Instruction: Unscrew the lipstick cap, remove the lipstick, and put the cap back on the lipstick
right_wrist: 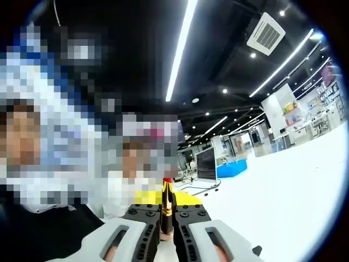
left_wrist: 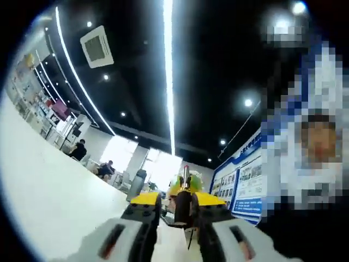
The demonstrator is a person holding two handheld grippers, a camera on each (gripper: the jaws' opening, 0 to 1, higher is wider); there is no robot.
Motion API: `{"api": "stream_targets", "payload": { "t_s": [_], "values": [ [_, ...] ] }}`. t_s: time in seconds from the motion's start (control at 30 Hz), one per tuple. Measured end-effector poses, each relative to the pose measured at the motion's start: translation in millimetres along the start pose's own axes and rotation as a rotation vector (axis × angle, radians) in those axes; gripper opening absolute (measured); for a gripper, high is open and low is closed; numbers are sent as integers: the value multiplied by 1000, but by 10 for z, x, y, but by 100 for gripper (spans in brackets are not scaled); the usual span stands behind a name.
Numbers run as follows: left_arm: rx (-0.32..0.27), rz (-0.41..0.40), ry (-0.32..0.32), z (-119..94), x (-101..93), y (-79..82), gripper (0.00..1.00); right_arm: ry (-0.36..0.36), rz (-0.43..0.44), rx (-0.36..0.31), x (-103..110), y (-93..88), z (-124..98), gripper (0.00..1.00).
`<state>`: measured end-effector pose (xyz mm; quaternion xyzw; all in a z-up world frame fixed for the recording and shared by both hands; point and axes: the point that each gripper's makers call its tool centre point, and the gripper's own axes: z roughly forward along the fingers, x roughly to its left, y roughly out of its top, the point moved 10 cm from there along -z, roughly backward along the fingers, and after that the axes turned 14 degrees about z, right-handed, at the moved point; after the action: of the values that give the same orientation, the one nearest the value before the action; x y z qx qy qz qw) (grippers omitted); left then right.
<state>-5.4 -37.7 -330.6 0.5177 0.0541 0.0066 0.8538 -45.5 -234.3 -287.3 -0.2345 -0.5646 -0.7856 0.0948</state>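
A lipstick [left_wrist: 184, 208] stands upright between my left gripper's [left_wrist: 182, 204] jaws, which are shut on its black body. A slim gold stem rises from it to a red tip [left_wrist: 186, 170]. Just behind it are the yellow jaw ends of the other gripper [left_wrist: 146, 198]. In the right gripper view the lipstick [right_wrist: 166, 206] shows as a dark tube with gold bands and a red tip [right_wrist: 167, 180]. It is pinched between my right gripper's [right_wrist: 166, 214] jaws, with the left gripper's yellow jaw ends [right_wrist: 146, 197] behind it. No separate cap can be made out.
A white tabletop [left_wrist: 54, 202] runs along the left, and the same tabletop [right_wrist: 283, 191] lies to the right in the other view. A person in a dark top [right_wrist: 49, 224] is close by. Seated people [left_wrist: 79, 150], a blue notice board [left_wrist: 242, 188] and a monitor [right_wrist: 206, 164] stand far off.
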Motion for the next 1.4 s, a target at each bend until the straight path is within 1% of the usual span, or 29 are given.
{"api": "stream_targets", "payload": {
  "t_s": [0.03,0.07,0.17,0.23,0.27,0.3,0.33,0.37,0.4,0.43,0.5,0.53,0.6,0.73,0.97,1.0,1.03,1.1,1.13,1.17,1.27,1.37,1.4],
  "values": [
    [9,22,3,13,-4,-2,44,-1,2,-3,-3,2,-2,5],
    [18,38,4,19,-11,-7,47,-2,3,-6,-7,5,-3,5],
    [74,109,12,47,-40,-51,47,-4,9,-24,-21,23,-7,5],
    [103,163,33,64,-57,-70,46,-5,15,-33,-27,28,-6,5],
    [106,175,37,68,-56,-73,44,-6,17,-37,-31,30,-5,5],
    [120,245,56,75,-84,-70,40,-6,20,-41,-34,32,-4,5],
    [127,273,60,77,-91,-67,35,-6,21,-42,-36,33,-4,5],
    [147,313,53,79,-131,-61,26,-6,24,-47,-42,36,-4,5],
    [156,357,52,85,-164,-50,21,-6,26,-50,-48,38,-5,5],
    [151,377,61,96,-179,-37,21,-5,29,-52,-50,40,-7,5],
    [163,406,66,104,-208,-24,20,-5,32,-54,-49,40,-10,5],
    [164,406,65,104,-209,-23,15,-5,32,-54,-49,40,-10,5],
    [165,407,64,104,-211,-23,14,-4,31,-53,-48,40,-10,5],
    [155,338,68,74,-161,-21,13,7,25,-45,-14,43,-8,5],
    [111,154,16,51,-145,-20,13,29,19,-37,24,43,-6,5],
    [108,143,9,49,-143,-20,13,34,15,-35,31,43,-6,5],
    [104,115,-4,47,-145,-24,13,40,12,-33,37,42,-6,5],
    [103,96,-19,43,-135,-21,13,51,4,-27,53,41,-5,5],
    [94,56,-40,44,-149,-18,13,59,-4,-25,64,41,-2,5],
    [75,-8,-63,39,-146,-19,13,76,-3,-26,83,40,6,5],
    [27,-174,-120,30,-116,-51,13,91,-14,-25,116,37,24,5],
    [-11,-304,-167,34,-90,-91,13,107,-14,-25,129,32,37,5],
    [-21,-335,-172,33,-80,-104,13,109,-14,-25,131,30,43,5]
  ]
}}
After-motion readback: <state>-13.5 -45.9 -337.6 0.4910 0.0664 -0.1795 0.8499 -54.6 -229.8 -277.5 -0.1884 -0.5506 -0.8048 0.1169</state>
